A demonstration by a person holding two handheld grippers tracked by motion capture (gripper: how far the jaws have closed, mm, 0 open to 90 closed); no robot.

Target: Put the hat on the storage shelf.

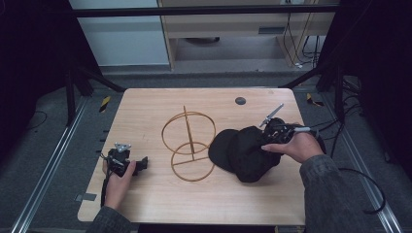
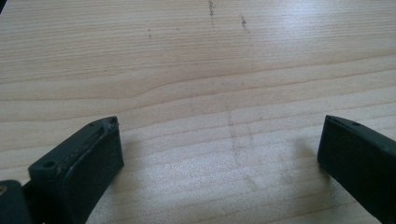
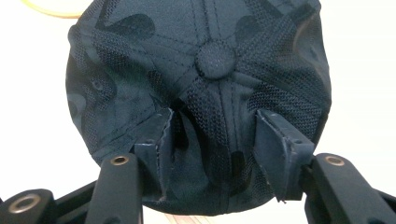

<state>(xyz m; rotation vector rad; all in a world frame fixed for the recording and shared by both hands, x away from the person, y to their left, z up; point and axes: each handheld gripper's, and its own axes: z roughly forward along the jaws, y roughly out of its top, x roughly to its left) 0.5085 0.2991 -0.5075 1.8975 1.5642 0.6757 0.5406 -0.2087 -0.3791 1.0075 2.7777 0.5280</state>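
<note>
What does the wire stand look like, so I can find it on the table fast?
On the wooden table, look near the middle, just left of the black cap. The stand is two thin golden hoops joined by an upright rod, the one open, see-through frame there.

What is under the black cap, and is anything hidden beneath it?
The black cap lies on the wooden table, beside the wire stand. The right claw pinches a fold of its crown. Whatever lies beneath the cap is covered by its fabric.

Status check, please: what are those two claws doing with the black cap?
Right gripper pinching cap crown fabric. Left gripper open, idle. Wire stand beside cap.
</note>
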